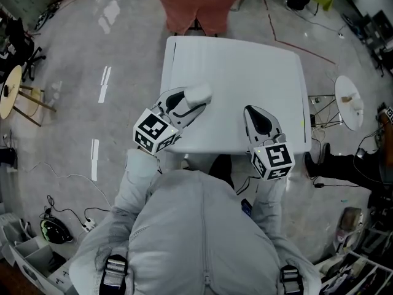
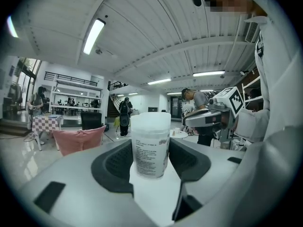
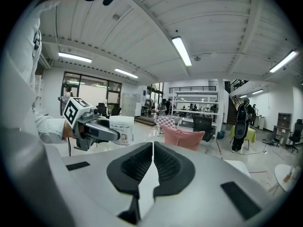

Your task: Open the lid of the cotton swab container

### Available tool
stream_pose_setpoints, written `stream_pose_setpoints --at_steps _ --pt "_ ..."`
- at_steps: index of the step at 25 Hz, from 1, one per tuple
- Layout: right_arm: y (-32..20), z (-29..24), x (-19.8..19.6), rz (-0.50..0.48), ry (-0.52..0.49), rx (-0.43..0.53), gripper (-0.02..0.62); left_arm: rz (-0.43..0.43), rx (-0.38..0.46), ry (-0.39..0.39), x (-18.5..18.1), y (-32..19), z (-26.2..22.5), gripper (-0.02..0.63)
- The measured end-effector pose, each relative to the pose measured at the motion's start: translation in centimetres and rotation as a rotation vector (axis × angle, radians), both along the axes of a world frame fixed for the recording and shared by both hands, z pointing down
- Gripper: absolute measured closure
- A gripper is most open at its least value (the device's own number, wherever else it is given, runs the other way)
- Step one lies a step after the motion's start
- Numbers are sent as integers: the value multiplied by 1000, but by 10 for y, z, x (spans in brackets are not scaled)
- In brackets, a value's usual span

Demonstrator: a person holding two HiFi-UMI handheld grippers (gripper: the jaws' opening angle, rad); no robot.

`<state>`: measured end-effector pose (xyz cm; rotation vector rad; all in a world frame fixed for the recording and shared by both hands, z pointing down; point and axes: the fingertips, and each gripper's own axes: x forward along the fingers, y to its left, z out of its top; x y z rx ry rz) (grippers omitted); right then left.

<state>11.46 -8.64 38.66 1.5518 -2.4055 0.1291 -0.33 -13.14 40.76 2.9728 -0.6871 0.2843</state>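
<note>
Cotton swab container between left jaws

In the head view, the table fills the upper centre of the frame. The left gripper is over its lower left corner and the right gripper over its lower right part, well apart. The cotton swab container stands upright between the left gripper's jaws, touching both. A chair stands beyond the table's far edge, at top centre. A round side table is at the right edge of the frame and a stool at the left edge. The person's torso fills the bottom centre, before the table.
</note>
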Motion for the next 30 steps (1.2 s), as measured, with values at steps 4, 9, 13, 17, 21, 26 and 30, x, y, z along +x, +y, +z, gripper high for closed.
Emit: stream_pose_setpoints --at_steps 4,9,13,17,21,26,30 --pt "3 -2 -7 -25 3 7 560 15 3 -4 -5 7 0 365" --pt "2 1 -18 -53 -10 -1 560 46 -14 -3 -8 10 5 365" --pt "9 1 -28 -129 -51 -3 560 83 -27 7 -4 16 7 365" --pt "17 -4 -41 -218 -102 -1 559 111 -45 35 -4 19 4 366" --pt "26 -6 -49 -278 -129 4 558 178 -69 61 -1 27 3 367" --pt "35 -11 -61 -338 -177 19 555 269 -96 53 -3 36 8 367" --pt "41 -10 -68 -379 -162 17 440 318 -101 37 0 44 12 367"
